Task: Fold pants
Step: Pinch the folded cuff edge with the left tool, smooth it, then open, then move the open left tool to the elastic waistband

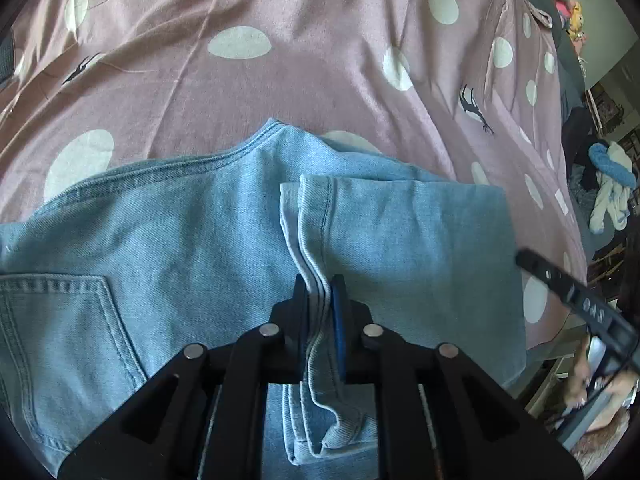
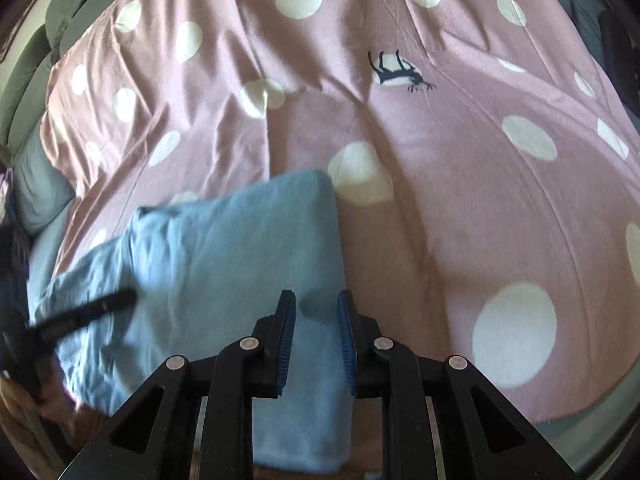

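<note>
While the light blue denim pants (image 1: 192, 240) lie partly folded on the bed's mauve cover with white polka dots and small dark deer prints (image 1: 320, 80), the left gripper (image 1: 320, 292) has its jaws clenched on the stacked hem edges of the legs, which run as a bunched ridge between the black fingers and spill down under the gripper body. A back pocket with double stitching (image 1: 60, 320) shows flat at the left of the left wrist view, and the waistband curves along the upper edge of the denim. At the right edge of that view the other gripper's black finger juts in over the cover, and a heap of blue and white clothes (image 1: 612, 184) sits beyond the bed. From the right wrist view, the right gripper (image 2: 316, 308) hovers above the denim with its jaws parted, blue pads facing each other across an empty gap, the cloth visible between them but not pinched. The pants (image 2: 224, 252) appear blurred there, a folded corner pointing up toward a white dot on the cover (image 2: 440, 140).
</note>
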`<action>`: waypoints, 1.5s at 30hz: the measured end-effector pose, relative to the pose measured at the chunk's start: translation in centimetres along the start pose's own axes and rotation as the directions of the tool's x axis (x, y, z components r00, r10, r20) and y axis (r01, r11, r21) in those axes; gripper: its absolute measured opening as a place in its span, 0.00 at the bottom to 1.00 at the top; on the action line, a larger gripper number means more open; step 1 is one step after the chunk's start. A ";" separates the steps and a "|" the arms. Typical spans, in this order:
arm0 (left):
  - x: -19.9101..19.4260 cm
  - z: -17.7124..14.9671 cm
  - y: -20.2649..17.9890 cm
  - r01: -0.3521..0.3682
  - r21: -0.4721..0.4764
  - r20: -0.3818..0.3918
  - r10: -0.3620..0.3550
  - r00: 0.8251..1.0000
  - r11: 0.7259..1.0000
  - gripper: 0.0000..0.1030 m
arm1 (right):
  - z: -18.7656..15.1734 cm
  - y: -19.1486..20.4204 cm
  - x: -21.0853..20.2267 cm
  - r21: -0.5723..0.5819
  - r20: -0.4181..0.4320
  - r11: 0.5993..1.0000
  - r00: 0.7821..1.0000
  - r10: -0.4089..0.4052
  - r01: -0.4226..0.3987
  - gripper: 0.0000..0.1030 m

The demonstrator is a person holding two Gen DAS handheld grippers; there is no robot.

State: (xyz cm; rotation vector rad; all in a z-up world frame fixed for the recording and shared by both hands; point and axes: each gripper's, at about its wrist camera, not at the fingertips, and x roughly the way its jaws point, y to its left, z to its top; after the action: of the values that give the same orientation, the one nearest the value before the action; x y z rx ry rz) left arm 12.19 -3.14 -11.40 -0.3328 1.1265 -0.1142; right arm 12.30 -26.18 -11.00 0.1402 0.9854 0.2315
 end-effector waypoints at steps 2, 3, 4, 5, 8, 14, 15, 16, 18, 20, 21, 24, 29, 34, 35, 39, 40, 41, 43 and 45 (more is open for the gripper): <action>0.0 0.0 0.0 0.001 -0.002 -0.014 -0.001 1.000 1.000 0.13 | 1.0 0.0 0.9 -0.013 0.000 1.000 1.000 0.006 -0.006 0.19; 0.0 -0.1 0.1 0.003 0.000 -0.023 -0.003 1.000 1.000 0.14 | 1.2 0.0 1.5 -0.007 -0.015 1.000 1.000 0.003 -0.003 0.19; 0.0 -0.1 -0.2 0.005 0.001 -0.028 -0.005 1.000 1.000 0.15 | 1.2 -0.1 2.1 -0.002 -0.031 1.000 1.000 -0.004 0.004 0.19; -0.2 -0.4 0.0 0.009 0.003 -0.031 -0.009 0.999 1.000 0.15 | 1.1 -0.2 2.3 -0.004 -0.038 1.000 0.999 -0.005 0.005 0.20; -0.5 -1.2 0.6 0.023 -0.003 -0.031 -0.023 0.999 1.000 0.17 | -0.2 -0.3 1.8 -0.022 -0.020 1.000 1.000 -0.002 0.002 0.21; -1.6 -2.7 0.8 0.031 -0.020 -0.021 -0.031 0.999 0.999 0.19 | -3.4 -1.5 0.5 0.018 -0.044 0.999 0.998 0.048 -0.047 0.27; -1.8 -3.1 0.8 0.028 -0.018 -0.017 -0.028 0.999 0.999 0.20 | -3.9 -1.6 0.2 0.018 -0.049 0.998 0.997 0.058 -0.057 0.27; -2.0 -3.4 0.6 0.023 -0.013 -0.014 -0.024 1.000 1.000 0.21 | -4.3 -1.7 -0.1 0.021 -0.053 0.998 0.996 0.066 -0.065 0.27; -2.3 -3.9 0.4 0.006 -0.005 -0.011 -0.006 1.000 1.000 0.24 | -5.2 -1.9 -0.5 0.034 -0.061 0.996 0.994 0.088 -0.086 0.27; -2.5 -4.4 0.3 0.001 -0.005 -0.013 -0.001 1.000 1.000 0.25 | -6.1 -1.9 -0.8 0.038 -0.079 0.995 0.992 0.098 -0.096 0.27; -2.7 -4.7 0.3 0.000 -0.005 -0.013 0.000 1.000 1.000 0.25 | -6.4 -1.8 -0.9 0.035 -0.077 0.995 0.992 0.096 -0.094 0.27; -3.0 -5.4 0.3 0.000 -0.013 -0.010 0.000 1.000 1.000 0.25 | -7.1 -1.7 -1.3 0.030 -0.077 0.996 0.993 0.091 -0.089 0.27; -3.6 -6.4 0.7 0.013 -0.043 -0.015 -0.014 1.000 0.999 0.28 | -7.5 -1.6 -1.4 0.039 -0.088 0.996 0.992 0.086 -0.083 0.29; -4.4 -7.0 1.0 0.057 -0.069 -0.057 -0.061 0.996 0.996 0.36 | -7.4 -1.6 -1.5 0.041 -0.088 0.998 0.994 0.057 -0.054 0.36; -4.7 -7.2 0.9 0.051 -0.065 -0.055 -0.055 0.997 0.997 0.36 | -7.3 -1.5 -1.6 0.043 -0.086 0.998 0.995 0.052 -0.048 0.36; -6.7 -7.6 0.9 0.007 -0.049 -0.006 -0.007 1.000 0.999 0.49 | -7.0 -0.8 -2.1 0.016 -0.072 1.000 0.997 0.006 -0.005 0.36; -7.4 -7.6 1.1 0.001 -0.051 0.018 0.000 1.000 0.999 0.58 | -6.8 -0.5 -2.4 0.011 -0.062 1.000 0.998 -0.007 0.008 0.36; -8.1 -7.7 1.5 -0.001 -0.057 0.042 0.003 0.999 0.998 0.65 | -6.7 -0.4 -2.7 0.008 -0.052 1.000 0.998 -0.016 0.016 0.36; -9.6 -7.6 2.3 -0.005 -0.076 0.089 0.012 0.996 0.997 0.72 | -6.3 0.0 -3.4 0.000 -0.031 1.000 0.999 -0.020 0.020 0.37; -11.0 -7.6 3.3 -0.014 -0.102 0.127 0.027 0.992 0.995 0.77 | -6.0 0.3 -4.1 -0.007 -0.004 1.000 1.000 -0.020 0.020 0.44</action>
State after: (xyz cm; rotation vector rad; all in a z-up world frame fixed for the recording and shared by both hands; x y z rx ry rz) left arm 0.40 1.24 -5.81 -0.4135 1.0103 -0.0175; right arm 5.11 -26.85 -10.90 0.1237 0.9894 0.2166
